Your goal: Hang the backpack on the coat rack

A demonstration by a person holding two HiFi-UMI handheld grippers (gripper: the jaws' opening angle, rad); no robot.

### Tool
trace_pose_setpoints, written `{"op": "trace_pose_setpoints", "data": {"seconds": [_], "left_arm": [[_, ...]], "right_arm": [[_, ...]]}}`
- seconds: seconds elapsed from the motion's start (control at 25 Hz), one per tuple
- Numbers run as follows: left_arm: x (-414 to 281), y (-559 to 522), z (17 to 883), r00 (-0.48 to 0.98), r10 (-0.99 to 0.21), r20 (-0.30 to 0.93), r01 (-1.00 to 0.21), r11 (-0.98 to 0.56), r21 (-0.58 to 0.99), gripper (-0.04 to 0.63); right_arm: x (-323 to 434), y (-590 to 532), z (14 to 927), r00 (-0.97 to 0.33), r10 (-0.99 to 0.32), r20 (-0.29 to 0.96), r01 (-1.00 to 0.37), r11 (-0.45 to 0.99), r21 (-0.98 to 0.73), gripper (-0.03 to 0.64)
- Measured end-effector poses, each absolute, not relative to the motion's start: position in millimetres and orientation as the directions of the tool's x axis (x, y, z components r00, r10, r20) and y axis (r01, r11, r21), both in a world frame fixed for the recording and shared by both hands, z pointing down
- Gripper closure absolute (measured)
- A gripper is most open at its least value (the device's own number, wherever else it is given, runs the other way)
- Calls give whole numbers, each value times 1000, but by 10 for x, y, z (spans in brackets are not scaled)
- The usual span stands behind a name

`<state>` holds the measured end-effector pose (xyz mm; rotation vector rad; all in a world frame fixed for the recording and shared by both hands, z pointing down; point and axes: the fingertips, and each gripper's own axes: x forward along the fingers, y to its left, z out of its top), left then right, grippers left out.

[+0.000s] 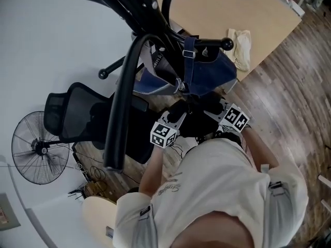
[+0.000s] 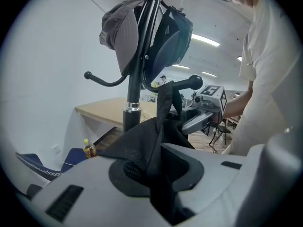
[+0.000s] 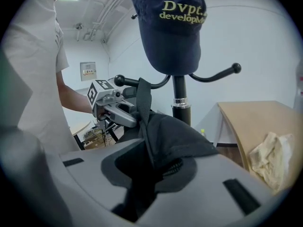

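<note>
The black backpack [image 1: 195, 122] hangs bunched between my two grippers, just below the black coat rack [image 1: 135, 50]. My left gripper [image 1: 178, 113] is shut on a fold of its fabric [image 2: 142, 145]. My right gripper [image 1: 211, 110] pinches the fabric from the other side [image 3: 165, 136]. A backpack strap [image 2: 164, 98] runs straight up to a ball-tipped hook arm [image 2: 188, 82], the same strap [image 3: 143, 98] showing in the right gripper view. The pole [image 3: 180, 96] stands right behind the bag. Each gripper faces the other across the bag.
Caps hang on the rack: a navy one [image 3: 173, 27], a grey one [image 2: 119, 32]. A blue denim item [image 1: 207, 71] hangs by the pole. A wooden table [image 1: 232, 9] with a cloth [image 1: 240, 45], an office chair [image 1: 77, 115] and a fan [image 1: 39, 146] stand around.
</note>
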<state>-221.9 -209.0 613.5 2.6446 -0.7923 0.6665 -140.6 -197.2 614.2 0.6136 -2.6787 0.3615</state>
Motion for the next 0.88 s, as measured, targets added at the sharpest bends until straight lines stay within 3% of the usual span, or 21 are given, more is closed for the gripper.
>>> {"op": "trace_pose_setpoints", "data": {"seconds": [0.56, 0.88], "left_arm": [[-2203, -2424, 6277, 783, -363, 505, -526, -820, 226, 511], [-2214, -2422, 6317, 802, -388, 454, -532, -809, 249, 474]], "right_arm": [[-1367, -2312, 6276, -814, -422, 400, -537, 809, -239, 535], [-1269, -2303, 6402, -790, -454, 412, -577, 778, -250, 478]]}}
